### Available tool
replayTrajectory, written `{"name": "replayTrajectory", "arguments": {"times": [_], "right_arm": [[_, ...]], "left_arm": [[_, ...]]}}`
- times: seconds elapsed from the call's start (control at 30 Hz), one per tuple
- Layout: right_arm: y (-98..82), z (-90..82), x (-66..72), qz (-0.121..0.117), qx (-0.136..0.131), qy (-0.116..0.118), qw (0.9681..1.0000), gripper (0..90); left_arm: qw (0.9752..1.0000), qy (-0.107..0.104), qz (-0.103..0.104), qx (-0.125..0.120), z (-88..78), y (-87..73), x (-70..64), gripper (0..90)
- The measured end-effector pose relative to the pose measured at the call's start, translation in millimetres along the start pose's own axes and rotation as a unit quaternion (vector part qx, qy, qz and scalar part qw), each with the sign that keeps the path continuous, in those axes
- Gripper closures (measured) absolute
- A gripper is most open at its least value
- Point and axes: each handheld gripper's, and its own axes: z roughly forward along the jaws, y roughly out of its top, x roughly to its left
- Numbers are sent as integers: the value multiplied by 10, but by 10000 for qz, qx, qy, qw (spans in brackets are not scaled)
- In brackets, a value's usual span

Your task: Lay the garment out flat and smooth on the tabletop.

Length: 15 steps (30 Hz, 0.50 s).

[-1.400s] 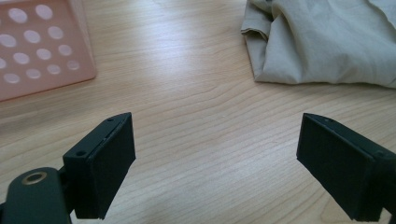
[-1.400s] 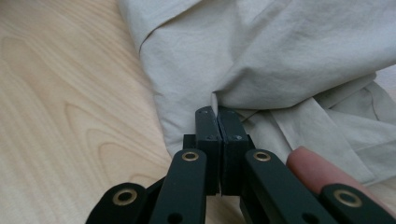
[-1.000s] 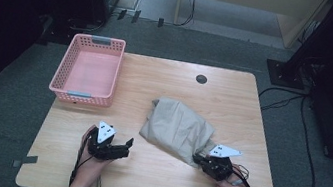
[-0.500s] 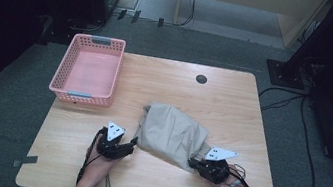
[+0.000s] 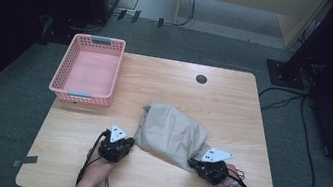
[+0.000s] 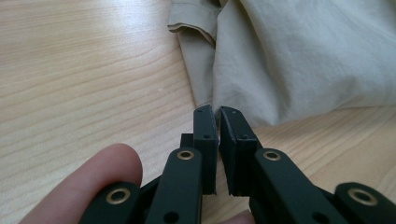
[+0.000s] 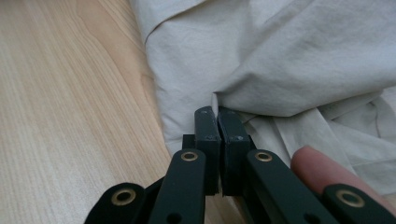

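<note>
Change: your left gripper (image 5: 116,147) had just been closing – its jaws came together at the near-left hem of the beige garment (image 5: 170,133), so you now had both near corners in hand, ready to lift or fold.
Left tongs: almost together, tips (image 6: 217,113) at the cloth's edge; whether fabric was actually pinched, I could not tell.
Right tongs: your right gripper (image 7: 217,112) was clamped on a fold at the garment's near-right corner.
Garment: it lay crumpled on the table (image 5: 171,81), mid-width, towards your edge.
Basket: the pink basket (image 5: 88,69) sat beyond the garment, to its far left – well apart.
</note>
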Motion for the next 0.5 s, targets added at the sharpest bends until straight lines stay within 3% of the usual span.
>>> {"name": "replayTrajectory", "arguments": {"times": [0.17, 0.2, 0.3, 0.37, 0.43, 0.5], "right_arm": [[4, -17, -22, 19, 56, -41, 10000, 888], [-1, -24, -38, 25, 52, -48, 10000, 887], [-21, -46, -76, 107, 49, -40, 9999, 884], [-31, -50, -91, 168, 21, -14, 9999, 883], [-33, -50, -89, 182, 17, -16, 9998, 881], [-36, -51, -88, 194, 6, -41, 9998, 876]], "left_arm": [[9998, -203, -56, -62, -38, -28, 29, 829], [9995, -266, -75, -138, -46, -25, 37, 792], [9984, -369, -264, -342, -43, 8, 59, 542], [9980, -428, -298, -364, -11, 37, 55, 467], [9982, -463, -199, -316, 22, 58, 13, 462], [9983, -473, 18, -335, 41, 51, -60, 662]]}}
